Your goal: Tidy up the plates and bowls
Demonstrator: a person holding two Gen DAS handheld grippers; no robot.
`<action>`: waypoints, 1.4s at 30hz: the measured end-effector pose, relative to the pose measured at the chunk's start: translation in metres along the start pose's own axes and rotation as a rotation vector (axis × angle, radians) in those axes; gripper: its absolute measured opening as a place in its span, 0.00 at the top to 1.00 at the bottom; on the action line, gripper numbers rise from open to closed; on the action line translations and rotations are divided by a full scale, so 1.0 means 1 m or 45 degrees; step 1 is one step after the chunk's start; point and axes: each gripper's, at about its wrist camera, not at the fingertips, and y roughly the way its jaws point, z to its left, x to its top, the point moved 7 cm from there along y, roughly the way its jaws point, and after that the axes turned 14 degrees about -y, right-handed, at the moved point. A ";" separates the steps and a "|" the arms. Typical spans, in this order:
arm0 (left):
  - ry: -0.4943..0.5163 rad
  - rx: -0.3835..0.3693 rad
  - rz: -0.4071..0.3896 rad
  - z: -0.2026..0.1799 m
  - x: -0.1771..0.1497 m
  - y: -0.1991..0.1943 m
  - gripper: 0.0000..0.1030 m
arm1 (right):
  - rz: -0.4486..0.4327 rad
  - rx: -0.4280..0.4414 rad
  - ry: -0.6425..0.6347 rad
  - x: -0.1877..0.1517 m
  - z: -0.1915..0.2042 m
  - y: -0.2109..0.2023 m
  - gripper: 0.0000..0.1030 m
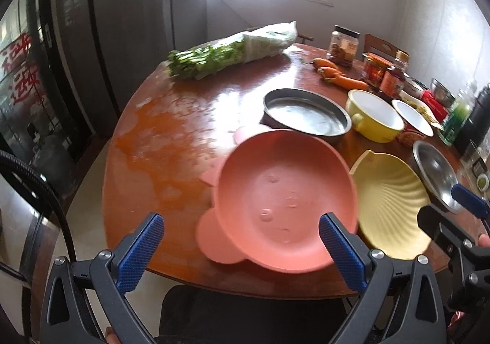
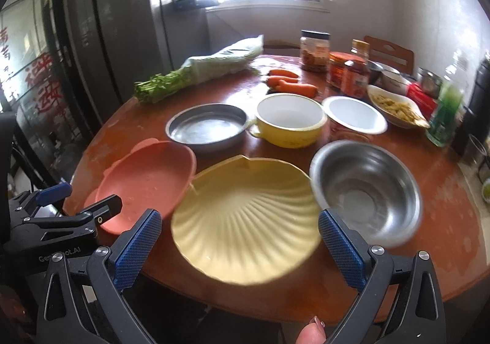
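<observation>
A pink bowl with ear-shaped tabs (image 1: 284,203) (image 2: 147,181) sits at the table's near edge, straight ahead of my open left gripper (image 1: 242,252), which holds nothing. Right of it lies a pale yellow shell-shaped plate (image 1: 392,203) (image 2: 245,221), in front of my open right gripper (image 2: 240,249). A steel bowl (image 2: 367,191) (image 1: 435,175) stands right of the plate. Behind them are a round metal pan (image 1: 306,114) (image 2: 208,126), a yellow handled bowl (image 1: 376,117) (image 2: 288,120) and a white bowl (image 2: 355,114) (image 1: 412,117).
On the round wooden table (image 1: 171,142) lie bagged greens (image 1: 232,51), carrots (image 2: 291,82), several jars (image 2: 349,71), a dish of food (image 2: 398,108) and a green bottle (image 2: 444,114). A dark fridge (image 1: 70,47) stands at the left. A chair (image 2: 389,53) is behind.
</observation>
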 end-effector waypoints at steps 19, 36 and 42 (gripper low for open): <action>-0.036 0.008 0.179 0.024 0.001 0.042 0.21 | 0.207 0.179 -0.337 0.047 0.047 0.111 0.63; -0.066 -0.053 0.170 0.027 0.011 0.045 0.83 | 0.233 0.245 -0.326 0.049 0.062 0.125 0.86; -0.105 -0.018 0.128 0.051 0.035 0.046 0.83 | 0.214 0.274 -0.337 0.064 0.085 0.132 0.87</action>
